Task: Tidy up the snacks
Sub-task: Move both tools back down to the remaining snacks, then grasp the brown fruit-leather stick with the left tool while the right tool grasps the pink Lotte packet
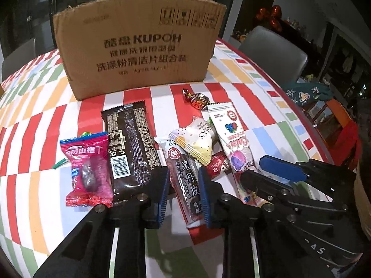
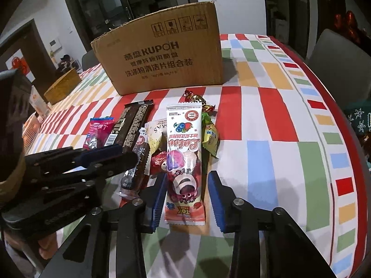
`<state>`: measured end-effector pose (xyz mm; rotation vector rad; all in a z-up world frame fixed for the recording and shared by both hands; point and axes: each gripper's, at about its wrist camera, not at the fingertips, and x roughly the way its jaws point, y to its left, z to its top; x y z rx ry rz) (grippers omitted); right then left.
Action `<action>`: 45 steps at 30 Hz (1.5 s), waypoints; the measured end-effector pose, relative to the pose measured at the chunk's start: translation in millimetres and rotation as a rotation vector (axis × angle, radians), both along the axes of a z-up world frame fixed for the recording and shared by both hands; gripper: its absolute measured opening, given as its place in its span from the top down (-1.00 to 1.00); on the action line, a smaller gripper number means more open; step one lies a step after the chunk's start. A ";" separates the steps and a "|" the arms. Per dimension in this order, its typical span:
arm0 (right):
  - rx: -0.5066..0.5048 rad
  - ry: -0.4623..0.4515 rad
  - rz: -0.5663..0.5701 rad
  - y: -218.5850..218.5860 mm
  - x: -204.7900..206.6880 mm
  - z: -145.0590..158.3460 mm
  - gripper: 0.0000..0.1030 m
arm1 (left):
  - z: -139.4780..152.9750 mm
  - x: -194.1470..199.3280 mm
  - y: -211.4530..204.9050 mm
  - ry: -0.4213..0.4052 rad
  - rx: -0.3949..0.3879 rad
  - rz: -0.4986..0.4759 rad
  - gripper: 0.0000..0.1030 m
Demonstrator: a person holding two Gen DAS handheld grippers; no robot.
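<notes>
Several snack packets lie in a row on the striped tablecloth before a cardboard box (image 1: 139,46), which also shows in the right wrist view (image 2: 160,55). My left gripper (image 1: 184,192) is open, its blue pads either side of a dark fruit-leather bar (image 1: 185,180), low over it. My right gripper (image 2: 186,199) is open around the white Lotso packet (image 2: 184,162), the left pad close to its edge. Other snacks: a pink hawthorn packet (image 1: 89,169), a dark chocolate bar (image 1: 132,148), a cream triangular packet (image 1: 199,139) and a foil candy (image 1: 197,98).
The table's right edge (image 2: 334,153) curves close by. Grey chairs (image 1: 271,48) stand behind the table. A wooden box (image 2: 62,88) sits at the far left. A green candy packet (image 2: 209,136) lies right of the Lotso packet.
</notes>
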<state>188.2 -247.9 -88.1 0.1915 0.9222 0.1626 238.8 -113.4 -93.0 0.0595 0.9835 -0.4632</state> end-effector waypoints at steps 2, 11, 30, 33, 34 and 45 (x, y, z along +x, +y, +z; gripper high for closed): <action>0.002 0.001 0.002 0.1 2.3 -1.0 0.35 | -4.5 3.5 -2.4 0.012 0.009 0.002 0.56; 0.018 0.002 0.007 0.3 10.5 -2.7 0.42 | -11.6 14.4 -10.1 0.027 0.020 0.017 0.55; 0.054 -0.019 -0.007 -0.1 10.4 4.5 0.79 | 3.6 1.3 3.3 0.020 0.010 0.070 0.65; 0.066 -0.016 0.010 4.3 8.7 4.9 0.81 | 8.6 -6.3 9.1 0.005 0.005 0.080 0.66; 0.067 -0.020 0.018 6.9 7.1 6.1 0.82 | 9.9 -8.7 11.1 0.002 0.001 0.084 0.66; 0.046 -0.080 0.034 19.6 -5.4 26.1 0.86 | 34.9 -25.1 24.0 -0.056 -0.045 0.105 0.66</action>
